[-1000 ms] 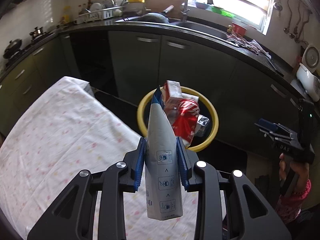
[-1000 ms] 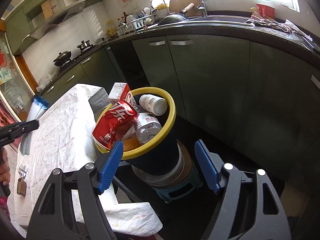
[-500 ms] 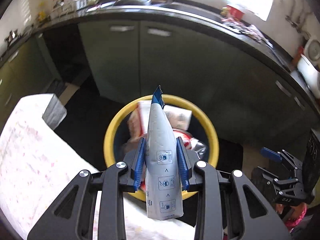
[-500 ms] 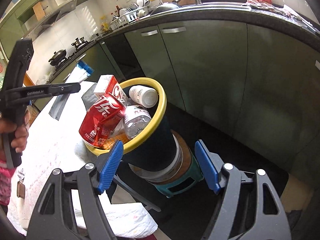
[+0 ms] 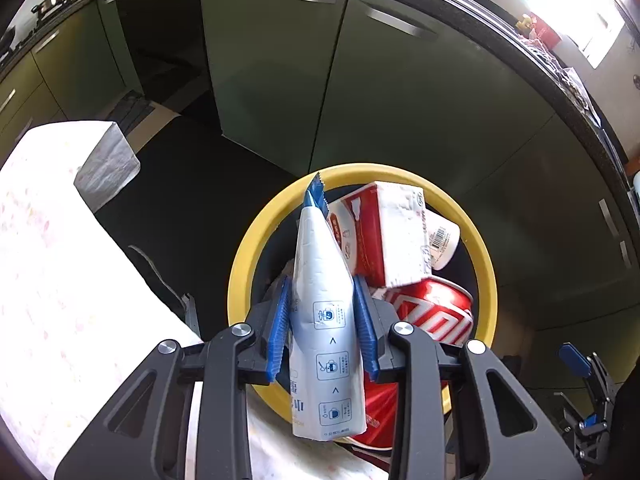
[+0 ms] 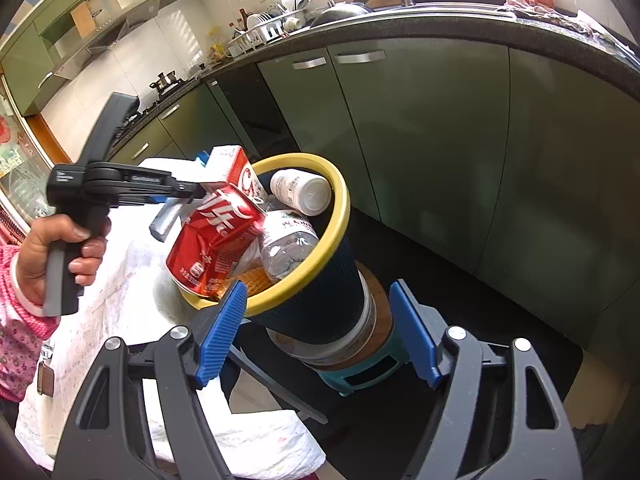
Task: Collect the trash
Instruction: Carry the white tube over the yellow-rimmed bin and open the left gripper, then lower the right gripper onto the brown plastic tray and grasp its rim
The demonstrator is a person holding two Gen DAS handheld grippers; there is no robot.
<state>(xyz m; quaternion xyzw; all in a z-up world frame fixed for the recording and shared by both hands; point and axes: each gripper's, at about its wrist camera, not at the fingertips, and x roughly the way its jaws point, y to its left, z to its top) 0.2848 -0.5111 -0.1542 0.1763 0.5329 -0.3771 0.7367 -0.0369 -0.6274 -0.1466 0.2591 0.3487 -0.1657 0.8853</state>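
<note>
My left gripper (image 5: 322, 284) is shut on a white pouch with a blue top (image 5: 320, 264). It holds the pouch tip-forward over the near left side of the yellow-rimmed bin (image 5: 248, 256). Inside the bin lie a red and white carton (image 5: 384, 240), a red pack (image 5: 432, 312) and a white bottle (image 5: 442, 240), piled up to the rim. In the right wrist view my right gripper (image 6: 316, 292) stands open, low in front of the bin (image 6: 340, 200), touching nothing. There a hand (image 6: 60, 240) holds the left gripper (image 6: 176, 192) at the bin's left rim.
A table with a white flowered cloth (image 5: 60, 260) stands against the bin's left side. The bin rests on a teal stool (image 6: 360, 376) on a dark floor. Green cabinets (image 6: 420, 140) under a black counter run behind it. A clear bottle (image 6: 284, 248) also lies in the bin.
My left gripper has carried the pouch forward and down from above the table to over the bin. The right gripper has hardly moved and stays open.
</note>
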